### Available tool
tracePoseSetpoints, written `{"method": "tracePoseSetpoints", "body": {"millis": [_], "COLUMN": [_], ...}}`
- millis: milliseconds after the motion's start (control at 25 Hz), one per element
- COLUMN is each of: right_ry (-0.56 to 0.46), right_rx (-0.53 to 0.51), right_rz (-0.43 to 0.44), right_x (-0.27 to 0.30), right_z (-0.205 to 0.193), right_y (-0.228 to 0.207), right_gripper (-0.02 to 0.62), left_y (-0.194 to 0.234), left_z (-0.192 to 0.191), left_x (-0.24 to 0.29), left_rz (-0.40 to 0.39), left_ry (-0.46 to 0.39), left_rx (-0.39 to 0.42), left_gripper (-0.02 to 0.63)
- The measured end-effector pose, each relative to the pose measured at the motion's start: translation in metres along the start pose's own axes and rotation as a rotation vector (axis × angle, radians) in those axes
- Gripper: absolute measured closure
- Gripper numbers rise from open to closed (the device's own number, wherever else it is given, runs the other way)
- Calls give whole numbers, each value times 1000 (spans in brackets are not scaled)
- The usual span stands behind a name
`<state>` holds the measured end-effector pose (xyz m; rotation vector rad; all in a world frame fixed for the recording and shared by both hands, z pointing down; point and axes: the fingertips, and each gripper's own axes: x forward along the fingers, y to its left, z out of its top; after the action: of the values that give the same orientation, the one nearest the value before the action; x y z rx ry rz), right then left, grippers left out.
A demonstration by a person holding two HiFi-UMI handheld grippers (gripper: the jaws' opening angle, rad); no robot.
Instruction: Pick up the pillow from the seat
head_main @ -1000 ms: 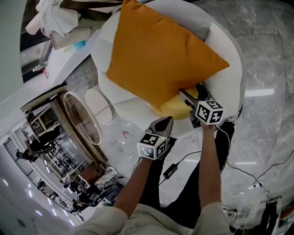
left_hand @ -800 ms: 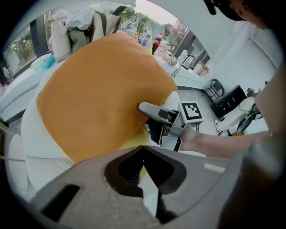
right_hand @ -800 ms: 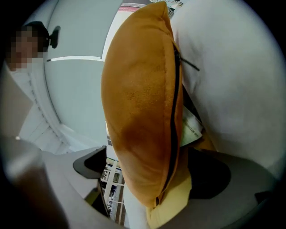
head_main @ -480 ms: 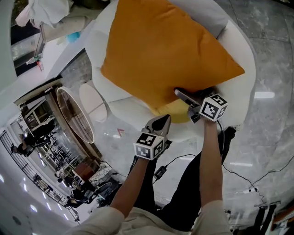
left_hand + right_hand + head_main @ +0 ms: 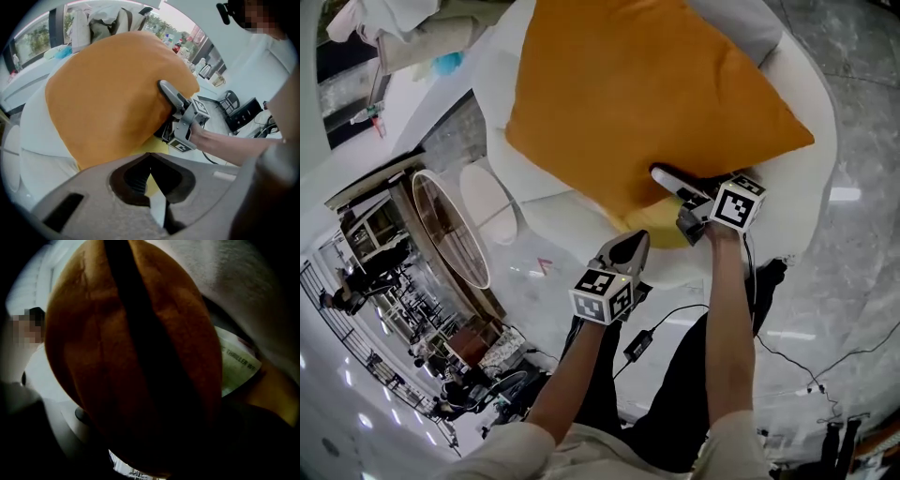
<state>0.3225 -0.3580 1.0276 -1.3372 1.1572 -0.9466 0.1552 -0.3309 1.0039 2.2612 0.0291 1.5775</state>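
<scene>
Orange pillow (image 5: 647,94) lies on the white round seat (image 5: 811,178), tilted, covering most of the cushion; its lower edge faces the person. A yellow patch (image 5: 661,225) shows beneath that edge; cannot tell whether it is a second cushion or the pillow's underside. Right gripper (image 5: 673,192) held roughly level at the pillow's lower right edge. Its jaws have just been opening and stand wide apart, with the pillow's edge between them: one finger (image 5: 667,178) lies along the top face, the other goes underneath. The right gripper view is filled by orange fabric and very dark, so pad contact is unclear; the pads appear not to be squeezing. A pale printed tag (image 5: 236,364) sits at the right of that view. Left gripper (image 5: 630,246) points steeply down at the seat's front edge, just beside the pillow's lower corner and apart from it; its jaws are together with nothing between them. Both marker cubes face up toward the head camera. A black cable (image 5: 661,330) runs over the marble floor (image 5: 853,281) beneath the arms.
</scene>
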Motion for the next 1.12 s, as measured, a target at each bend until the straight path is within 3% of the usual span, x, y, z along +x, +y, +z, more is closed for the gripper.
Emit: {"method": "tracePoseSetpoints", "body": {"millis": [240, 440, 800, 920, 1120], "right_ry": [7, 29, 4, 19, 84], "right_rx": [19, 26, 5, -74, -308], "right_rz": [-99, -164, -305, -347, -415], "right_x": [2, 7, 11, 9, 15], "right_z": [-3, -5, -12, -19, -40], "right_y": [10, 34, 79, 99, 141], "right_gripper": [66, 214, 313, 336, 339], "left_y": [-11, -18, -14, -7, 9], "left_z": [7, 24, 51, 57, 59], "left_x": [-9, -27, -76, -100, -135], "left_rz": [-18, -33, -30, -24, -11], "left_ry": [-23, -51, -140, -191, -258], "left_rx": [-9, 0, 14, 5, -18], "left_gripper": [597, 597, 597, 597, 597]}}
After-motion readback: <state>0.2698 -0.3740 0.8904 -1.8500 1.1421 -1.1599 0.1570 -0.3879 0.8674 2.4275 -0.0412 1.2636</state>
